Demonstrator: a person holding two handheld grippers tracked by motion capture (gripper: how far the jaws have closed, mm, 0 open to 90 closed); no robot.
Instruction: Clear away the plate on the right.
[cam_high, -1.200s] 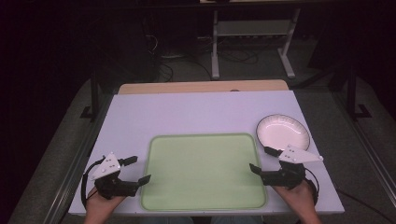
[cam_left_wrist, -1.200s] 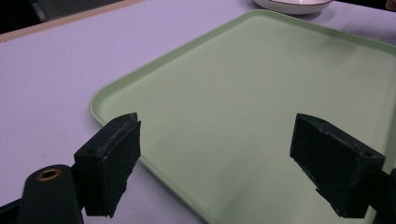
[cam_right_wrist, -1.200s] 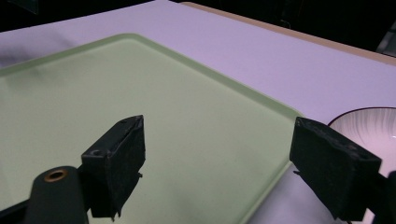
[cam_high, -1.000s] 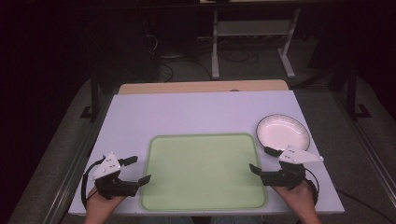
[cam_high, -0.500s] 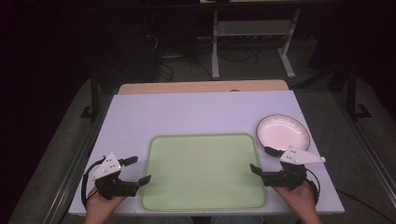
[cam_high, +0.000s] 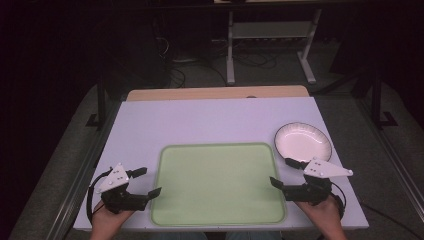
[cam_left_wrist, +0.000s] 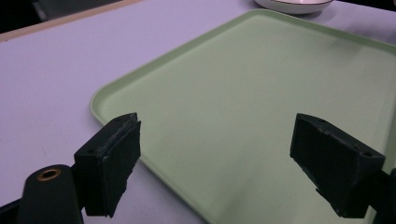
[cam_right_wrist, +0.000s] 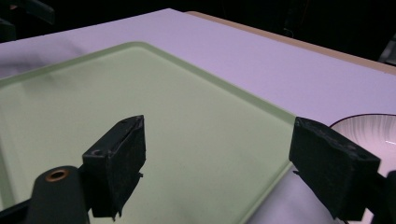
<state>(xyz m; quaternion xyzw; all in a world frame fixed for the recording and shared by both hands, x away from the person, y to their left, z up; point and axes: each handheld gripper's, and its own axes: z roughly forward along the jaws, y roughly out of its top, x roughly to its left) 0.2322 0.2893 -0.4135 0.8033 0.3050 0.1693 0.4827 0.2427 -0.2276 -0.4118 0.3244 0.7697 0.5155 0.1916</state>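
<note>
A pale green tray (cam_high: 218, 182) lies flat at the front middle of the white table (cam_high: 215, 120). A white plate (cam_high: 302, 141) with a dark rim sits just beyond the tray's right far corner. My left gripper (cam_high: 148, 182) stands open at the tray's left edge, jaws pointing inward, nothing between them. At the tray's right edge my right gripper (cam_high: 282, 173) is open too, with the plate just behind it. The left gripper view looks across the tray (cam_left_wrist: 261, 93) to the plate (cam_left_wrist: 294, 4). The right gripper view has the tray (cam_right_wrist: 140, 116) and the plate's rim (cam_right_wrist: 369, 128).
A wooden strip (cam_high: 215, 93) runs along the table's far edge. Beyond it on the dark floor stand a metal stand (cam_high: 270, 45) and cables. Black frame rails flank the table's left and right sides.
</note>
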